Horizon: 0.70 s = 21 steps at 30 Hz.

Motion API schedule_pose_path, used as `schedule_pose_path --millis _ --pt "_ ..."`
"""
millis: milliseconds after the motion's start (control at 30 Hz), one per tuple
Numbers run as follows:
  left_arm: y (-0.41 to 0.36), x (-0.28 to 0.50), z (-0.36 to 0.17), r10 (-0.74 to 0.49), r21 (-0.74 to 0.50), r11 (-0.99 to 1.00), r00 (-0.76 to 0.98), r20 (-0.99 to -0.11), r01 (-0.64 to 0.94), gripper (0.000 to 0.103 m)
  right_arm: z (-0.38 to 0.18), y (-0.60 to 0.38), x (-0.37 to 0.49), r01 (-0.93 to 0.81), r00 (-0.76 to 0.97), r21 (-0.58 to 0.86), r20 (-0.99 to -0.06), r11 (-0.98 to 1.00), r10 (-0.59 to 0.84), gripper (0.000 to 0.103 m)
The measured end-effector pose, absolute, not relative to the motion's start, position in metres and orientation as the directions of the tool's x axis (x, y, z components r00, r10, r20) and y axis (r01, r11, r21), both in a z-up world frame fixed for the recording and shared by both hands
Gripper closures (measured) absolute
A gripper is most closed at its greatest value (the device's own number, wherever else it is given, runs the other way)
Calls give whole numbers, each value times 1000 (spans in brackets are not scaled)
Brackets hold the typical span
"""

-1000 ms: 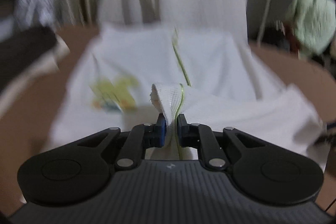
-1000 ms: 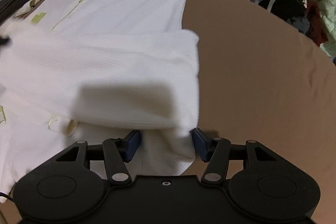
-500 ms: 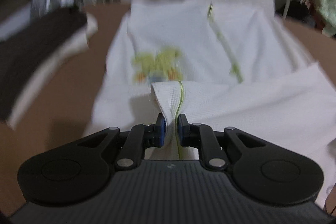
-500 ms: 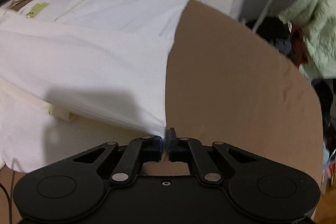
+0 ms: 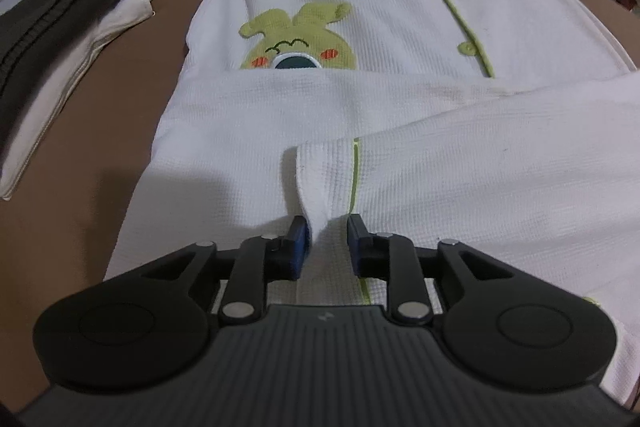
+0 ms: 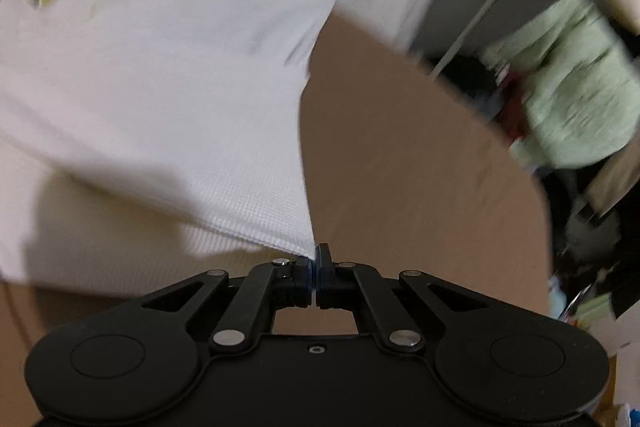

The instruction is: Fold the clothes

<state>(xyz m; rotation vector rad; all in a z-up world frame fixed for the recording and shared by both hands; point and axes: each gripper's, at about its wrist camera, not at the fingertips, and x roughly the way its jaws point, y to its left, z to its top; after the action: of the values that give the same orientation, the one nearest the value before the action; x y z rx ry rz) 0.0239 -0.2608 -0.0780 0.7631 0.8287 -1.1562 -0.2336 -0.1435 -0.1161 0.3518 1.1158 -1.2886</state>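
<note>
White shirt (image 5: 360,7) lies flat on the brown tabletop (image 5: 100,155), frog patch (image 5: 298,41) up, green placket (image 5: 452,3) running away from the camera; a sleeve is laid across the body, cuff (image 5: 326,183) between the jaws of the left tool (image 5: 327,241); its jaws have just been opening, and the cuff now stands loose between them, with a clear gap at the right pad and the left pad just beside the cloth, so no grip.

Right tool (image 6: 316,269) has its jaws fully closed; shirt edge (image 6: 296,239) ends right at the tips; cannot tell if any cloth is pinched; view is blurred.

Risks, as judgement:
- cuff stands up in a ridge; if the left tool pulls back low, a pad may snag it and drag the sleeve off the body; fold undone
- cuff may flop sideways and leave a crease
- if the right tool is nipping the edge and sweeps sideways, it skews the whole shirt; placket goes crooked
- if it holds nothing, the next fold fails on that side
- folded dark stack (image 5: 60,11) lies near at left; a wide swing may knock it
</note>
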Motion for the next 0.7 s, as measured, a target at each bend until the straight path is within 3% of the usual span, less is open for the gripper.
schedule_pose_path --millis 100,233,267,300,367,433,500,600,700 --pt "-262 14 -80 -452 210 222 292 -843 952 52 -124 -148 -232 881 -126 -342 -836 328 -534 103" --pt "-259 27 -75 -452 152 260 259 -854 953 49 -115 -144 -238 904 -101 -303 -837 302 -537 103" --pt "-257 34 -73 -453 126 283 248 -856 951 42 -114 -145 -241 909 -98 -294 -840 295 -534 95" --pt "-255 41 -69 -459 104 312 245 -854 944 35 -113 -145 -244 915 -95 -284 -842 287 -531 82" --pt "-246 55 -58 -473 75 380 263 -841 922 35 -111 -148 -249 922 -84 -258 -862 288 -501 68" --pt "-231 65 -39 -497 109 440 343 -797 891 34 -106 -148 -256 932 -59 -224 -870 286 -490 62" --pt "-213 74 -23 -546 131 469 403 -735 873 19 -97 -148 -265 949 -4 -162 -865 271 -502 47" --pt "-197 85 -21 -573 115 487 416 -706 866 18 -82 -148 -279 973 128 -1 -834 232 -537 45" --pt "-202 95 -36 -535 61 491 356 -766 869 18 -80 -157 -294 974 220 152 -800 165 -559 44"
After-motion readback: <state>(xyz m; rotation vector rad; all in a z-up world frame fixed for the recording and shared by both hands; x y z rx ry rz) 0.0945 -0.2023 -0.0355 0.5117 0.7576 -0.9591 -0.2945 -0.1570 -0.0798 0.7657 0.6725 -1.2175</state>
